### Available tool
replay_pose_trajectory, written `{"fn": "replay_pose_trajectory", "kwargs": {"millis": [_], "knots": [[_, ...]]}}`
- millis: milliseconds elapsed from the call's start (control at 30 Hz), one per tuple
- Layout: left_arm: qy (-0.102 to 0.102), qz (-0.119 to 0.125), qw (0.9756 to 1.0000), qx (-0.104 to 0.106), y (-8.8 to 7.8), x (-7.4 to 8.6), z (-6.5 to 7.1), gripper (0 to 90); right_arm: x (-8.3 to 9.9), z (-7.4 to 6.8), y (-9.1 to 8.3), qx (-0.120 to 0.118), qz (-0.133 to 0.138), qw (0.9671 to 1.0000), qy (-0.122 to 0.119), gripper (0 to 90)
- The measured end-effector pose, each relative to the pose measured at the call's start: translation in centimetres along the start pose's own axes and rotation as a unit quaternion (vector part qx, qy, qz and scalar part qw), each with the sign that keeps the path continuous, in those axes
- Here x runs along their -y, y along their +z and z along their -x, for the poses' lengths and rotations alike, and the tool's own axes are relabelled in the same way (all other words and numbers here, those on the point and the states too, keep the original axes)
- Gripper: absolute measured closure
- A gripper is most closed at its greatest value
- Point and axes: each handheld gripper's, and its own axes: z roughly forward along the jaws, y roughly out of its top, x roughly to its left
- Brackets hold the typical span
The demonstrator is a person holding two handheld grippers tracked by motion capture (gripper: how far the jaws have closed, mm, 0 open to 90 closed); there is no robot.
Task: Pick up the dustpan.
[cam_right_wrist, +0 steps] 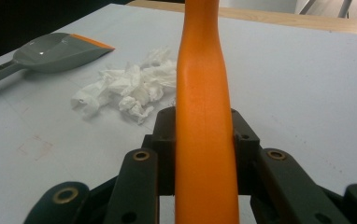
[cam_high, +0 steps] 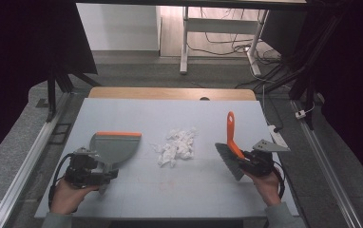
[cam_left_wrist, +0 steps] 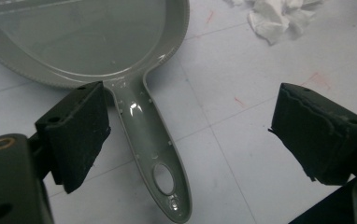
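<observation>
The right gripper [cam_high: 247,159] has its jaws closed tight on the orange handle of a hand brush [cam_high: 230,137]. In the right gripper view the handle [cam_right_wrist: 204,126] rises straight up between the two black jaws, pressed on both sides, but the bristles are out of sight there. The high view supplies them: a grey bristle head at about 7 o'clock from the handle, slanting down beside the right hand [cam_high: 267,186].

The left gripper [cam_left_wrist: 186,135] stands wide open and grips nothing. Its own view shows the grey dustpan handle [cam_left_wrist: 153,140] lying on the table between the jaws, close to the left-hand pad [cam_left_wrist: 76,133] and well clear of the other. In the high view the left gripper [cam_high: 91,168] sits at 6 o'clock from the dustpan [cam_high: 115,147], whose orange lip faces 12 o'clock (the open gap between the jaws is hard to judge from above).

A heap of crumpled white paper [cam_high: 176,146] lies on the pale table [cam_high: 179,190] between the two tools, at 3 o'clock from the dustpan and 9 o'clock from the brush, touching neither.
</observation>
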Motion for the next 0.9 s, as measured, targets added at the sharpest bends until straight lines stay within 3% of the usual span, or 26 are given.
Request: {"fn": "replay_pose_trajectory", "kwargs": {"millis": [133,467,600,900], "knots": [[-0.017,-0.003,0.9996,0.02,0.6,0.4,-0.3,11.5,0.0,0.1,-0.1,-0.001,0.002,1.0,0.004,69.9],[-0.055,-0.011,0.9983,-0.016,2.0,0.9,-1.6,11.1,0.0,0.0,0.0,0.001,0.0,1.0,0.002,69.9],[-0.074,-0.014,0.997,-0.017,2.9,1.1,-2.2,13.6,0.1,-0.1,0.1,0.0,-0.002,1.0,0.002,69.9],[-0.078,-0.028,0.9962,-0.024,4.7,1.0,-2.4,18.4,0.1,-0.1,0.3,0.0,-0.004,1.0,0.002,69.9]]}}
